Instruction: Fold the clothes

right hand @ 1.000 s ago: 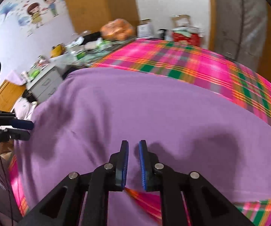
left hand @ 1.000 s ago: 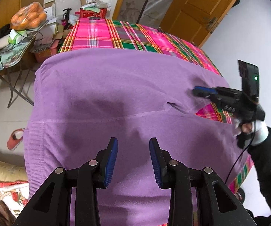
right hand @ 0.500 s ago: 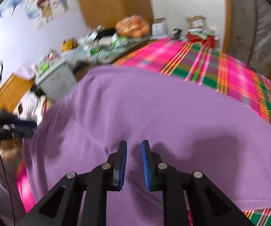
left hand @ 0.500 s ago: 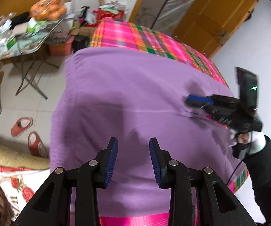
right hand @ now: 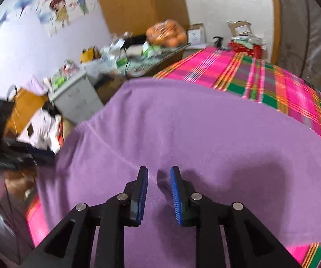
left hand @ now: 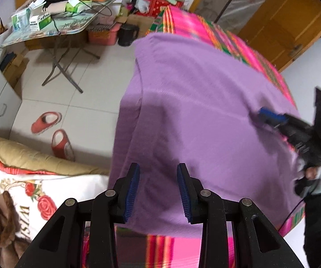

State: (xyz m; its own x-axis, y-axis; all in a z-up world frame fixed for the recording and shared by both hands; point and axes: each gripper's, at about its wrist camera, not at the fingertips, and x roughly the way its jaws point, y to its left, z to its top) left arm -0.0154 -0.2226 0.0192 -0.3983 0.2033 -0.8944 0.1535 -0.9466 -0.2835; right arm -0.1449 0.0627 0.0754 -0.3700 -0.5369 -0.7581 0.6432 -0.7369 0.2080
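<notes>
Between folds – purple garment (left hand: 205, 111) spread flat
Left gripper (left hand: 158, 192) parted, empty; right gripper (right hand: 159, 194) opening, empty – next needs an edge

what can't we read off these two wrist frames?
- Purple garment, left wrist view: near hem runs behind the left gripper; type unreadable.
- Right gripper, left wrist view: blurred, cloth contact unclear.
- Plaid cover, right wrist view: mostly under the garment.
- Left gripper, right wrist view: smeared, cut by the edge.
</notes>
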